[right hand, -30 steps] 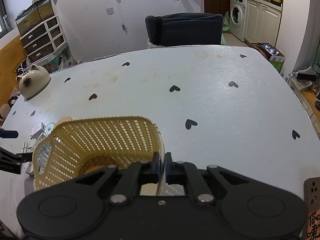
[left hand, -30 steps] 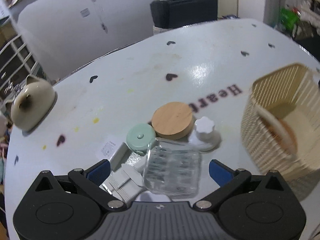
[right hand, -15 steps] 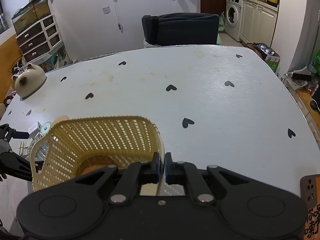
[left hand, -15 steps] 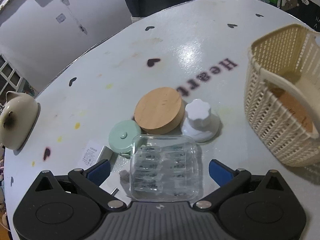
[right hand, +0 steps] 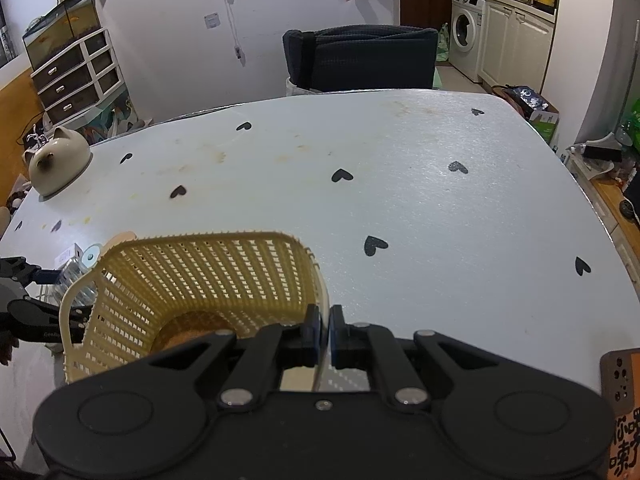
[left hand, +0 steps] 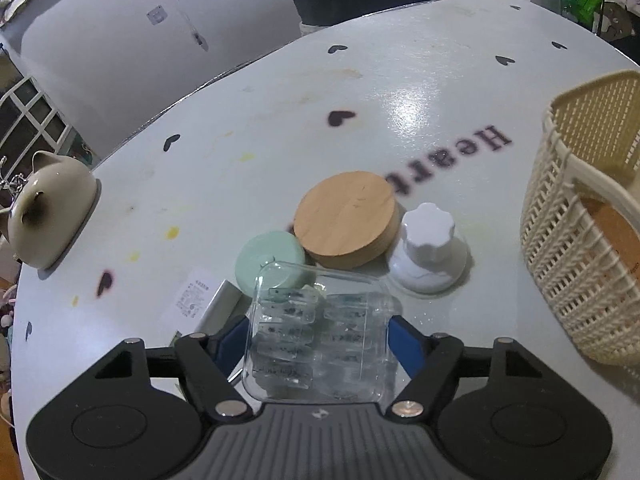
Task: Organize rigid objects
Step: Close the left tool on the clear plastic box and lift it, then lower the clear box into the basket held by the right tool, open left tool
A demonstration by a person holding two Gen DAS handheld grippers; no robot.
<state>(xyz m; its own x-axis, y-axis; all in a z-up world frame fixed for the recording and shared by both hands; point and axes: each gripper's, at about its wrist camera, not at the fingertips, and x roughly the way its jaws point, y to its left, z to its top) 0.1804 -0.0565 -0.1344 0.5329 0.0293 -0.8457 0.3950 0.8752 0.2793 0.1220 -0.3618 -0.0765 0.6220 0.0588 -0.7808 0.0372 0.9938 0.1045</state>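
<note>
In the left wrist view my left gripper (left hand: 318,334) is shut on a clear plastic box (left hand: 320,332), its blue pads against both sides. Just beyond lie a mint green round case (left hand: 274,260), a round wooden lid (left hand: 346,218) and a white knob-topped lid (left hand: 430,250). A cream woven basket (left hand: 580,220) stands at the right with a brown round thing inside. In the right wrist view my right gripper (right hand: 324,330) is shut on the basket's near rim (right hand: 320,280). The left gripper (right hand: 32,300) shows at that view's left edge.
A beige cat-shaped teapot (left hand: 52,208) sits at the table's left edge, also in the right wrist view (right hand: 58,162). A white labelled packet (left hand: 192,294) and a grey bar (left hand: 220,308) lie left of the box. A dark chair (right hand: 360,58) stands behind the heart-printed table (right hand: 400,184).
My left gripper's jaws closed in from wide open onto the clear box. The right gripper kept its hold on the basket rim, with only small view shifts.
</note>
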